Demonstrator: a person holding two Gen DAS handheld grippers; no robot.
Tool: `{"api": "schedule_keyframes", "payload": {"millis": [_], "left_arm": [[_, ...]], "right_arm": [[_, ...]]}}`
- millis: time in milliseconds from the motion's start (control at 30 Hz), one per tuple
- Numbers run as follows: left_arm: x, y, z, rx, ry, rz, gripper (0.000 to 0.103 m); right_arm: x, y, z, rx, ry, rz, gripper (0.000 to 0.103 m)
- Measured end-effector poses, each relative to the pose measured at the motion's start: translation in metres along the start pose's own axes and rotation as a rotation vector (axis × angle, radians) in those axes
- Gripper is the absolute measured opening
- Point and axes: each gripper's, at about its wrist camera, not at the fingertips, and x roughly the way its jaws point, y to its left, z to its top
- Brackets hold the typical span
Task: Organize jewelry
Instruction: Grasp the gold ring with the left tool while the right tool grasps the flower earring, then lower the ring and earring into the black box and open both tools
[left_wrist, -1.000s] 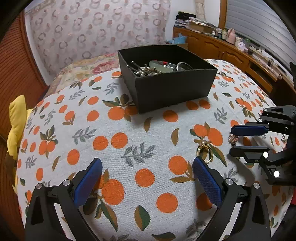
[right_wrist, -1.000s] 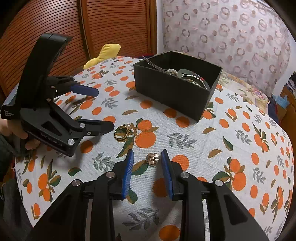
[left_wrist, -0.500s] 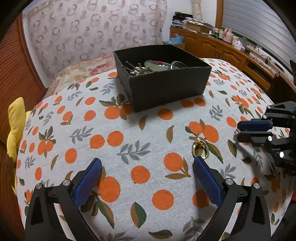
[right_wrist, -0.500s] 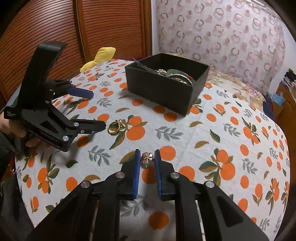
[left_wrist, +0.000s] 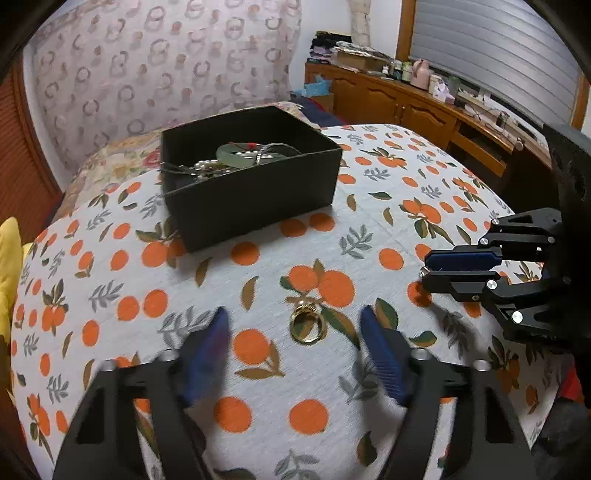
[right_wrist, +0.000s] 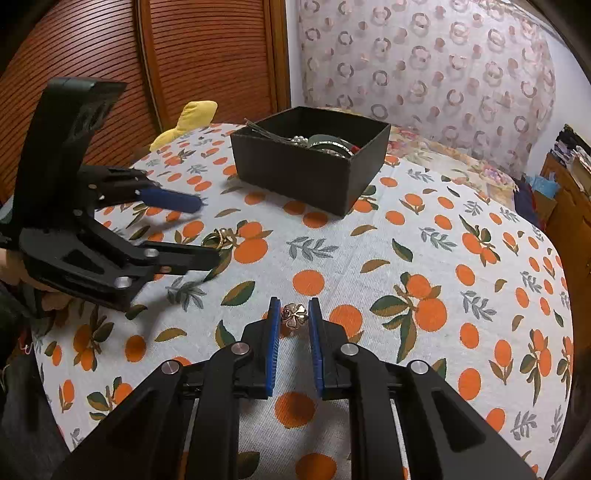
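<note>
A gold ring (left_wrist: 307, 325) lies on the orange-print tablecloth, between the tips of my open left gripper (left_wrist: 295, 332); it also shows in the right wrist view (right_wrist: 218, 236). My right gripper (right_wrist: 293, 314) has its jaws closed in on a small rose-gold flower piece (right_wrist: 293, 315), pads close beside it; contact is unclear. From the left wrist view the right gripper (left_wrist: 424, 271) sits at right, fingers nearly together. A black box (left_wrist: 251, 184) holding pearls, bangles and other jewelry stands beyond; it also shows in the right wrist view (right_wrist: 306, 170).
The round table's tablecloth (left_wrist: 110, 295) drops off at its edges. A yellow cloth (right_wrist: 188, 120) lies at the table's far edge by the wooden shutter doors. A wooden counter (left_wrist: 424, 107) with clutter runs along the window.
My left gripper moved forward and right so the gold ring now lies between its fingers, which have narrowed. My right gripper's jaws closed in around the flower piece.
</note>
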Motion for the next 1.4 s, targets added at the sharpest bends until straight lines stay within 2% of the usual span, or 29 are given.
{"api": "schedule_keyframes", "payload": {"millis": [233,267,567,1033,1400], "left_arm": [[0.003,-0.009,0.0,0.04,0.006,0.031,0.028],[0.002,-0.009,-0.001,0.037,0.006,0.024,0.018],[-0.007,0.001,0.007,0.001,-0.028,0.034,0.019],[-0.022,0.03,0.047,-0.035,-0.122,0.077,0.019],[-0.03,0.047,0.079,-0.051,-0.191,0.092,0.019]], "right_arm": [[-0.002,-0.004,0.003,0.005,-0.017,0.002,0.017],[-0.001,-0.004,0.004,0.004,-0.017,0.002,0.017],[-0.002,-0.006,0.018,-0.006,-0.043,0.002,0.017],[-0.002,-0.015,0.08,-0.04,-0.14,0.001,0.017],[0.029,-0.028,0.118,-0.002,-0.157,0.006,0.017]]}}
